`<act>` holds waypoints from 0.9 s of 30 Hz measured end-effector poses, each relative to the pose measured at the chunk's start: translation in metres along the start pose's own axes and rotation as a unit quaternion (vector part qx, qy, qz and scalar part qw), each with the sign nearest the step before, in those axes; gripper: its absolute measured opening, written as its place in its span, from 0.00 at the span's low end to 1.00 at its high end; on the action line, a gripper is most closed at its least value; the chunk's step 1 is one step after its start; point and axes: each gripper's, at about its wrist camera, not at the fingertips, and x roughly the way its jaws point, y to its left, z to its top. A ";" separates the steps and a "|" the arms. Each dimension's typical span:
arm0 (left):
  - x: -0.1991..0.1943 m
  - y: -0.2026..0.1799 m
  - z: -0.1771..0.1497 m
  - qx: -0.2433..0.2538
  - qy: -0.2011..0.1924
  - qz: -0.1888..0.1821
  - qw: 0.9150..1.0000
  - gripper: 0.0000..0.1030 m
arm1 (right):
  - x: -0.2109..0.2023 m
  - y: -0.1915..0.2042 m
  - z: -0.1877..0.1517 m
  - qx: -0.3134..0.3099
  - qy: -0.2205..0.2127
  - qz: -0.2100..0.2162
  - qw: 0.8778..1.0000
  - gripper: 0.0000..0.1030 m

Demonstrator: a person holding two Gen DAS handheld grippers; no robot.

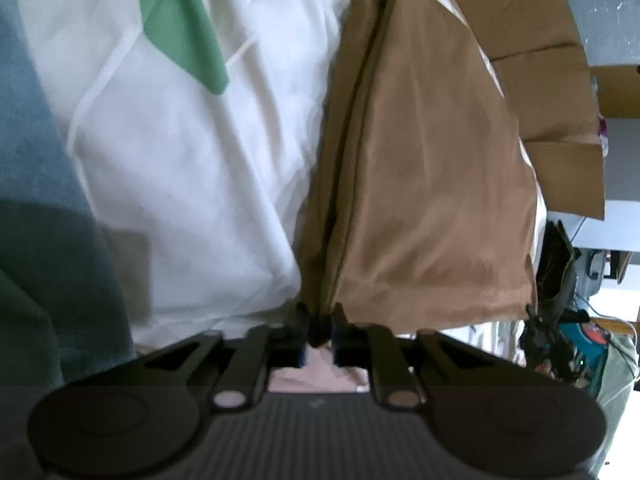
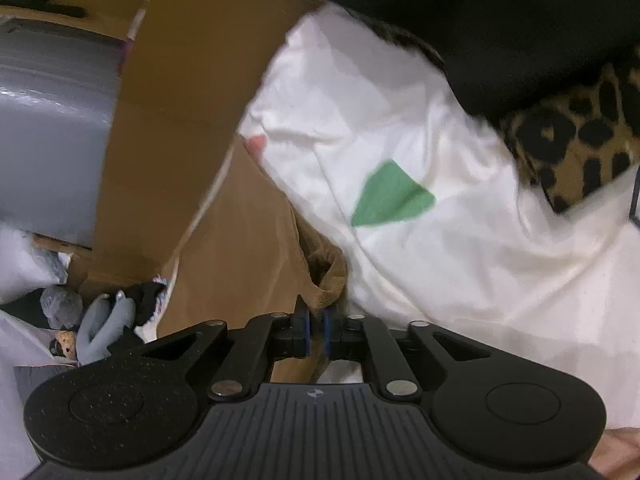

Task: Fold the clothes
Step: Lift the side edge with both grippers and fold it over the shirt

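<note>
Through the left wrist camera I see my left gripper [image 1: 319,330] clamped on a bunched corner of the brown garment [image 1: 424,184], its jaws drawn in tight with only the pinched fabric between them. The cloth spreads away from the fingers as a broad folded panel with a long dark crease running up its left side. It lies over the white bedding [image 1: 192,168], which carries a green patch [image 1: 184,24]. This view alone gives me the teal fabric [image 1: 36,184] along the left edge, and at the far right the other gripper holding the garment's opposite corner, small and blurred.

The right wrist camera confirms that second grip: my right gripper [image 2: 317,334] has its blue-edged pads nearly together on a rolled hem of the brown garment [image 2: 240,256], which hangs in front of the cardboard box [image 2: 180,92]. Only here do I see the leopard-print fabric [image 2: 576,148] beyond the white bedding [image 2: 460,240], a dark mass across the upper right, a grey container [image 2: 48,140] at left, and a small grey figure toy [image 2: 100,320] lying among clutter at lower left. The green patch [image 2: 392,196] appears here too. The left view shows cardboard [image 1: 552,92] as well, behind the garment at right.
</note>
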 end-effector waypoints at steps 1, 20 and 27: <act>0.001 0.001 0.001 -0.003 0.001 -0.003 1.000 0.26 | 0.004 -0.002 0.000 0.006 0.008 -0.002 1.000 0.11; -0.012 -0.010 0.001 0.022 -0.001 -0.007 1.000 0.06 | -0.002 0.013 0.012 -0.036 -0.012 -0.004 0.999 0.04; -0.019 -0.022 0.007 0.032 0.002 -0.008 0.999 0.06 | -0.031 0.014 0.002 -0.036 -0.011 -0.017 0.999 0.04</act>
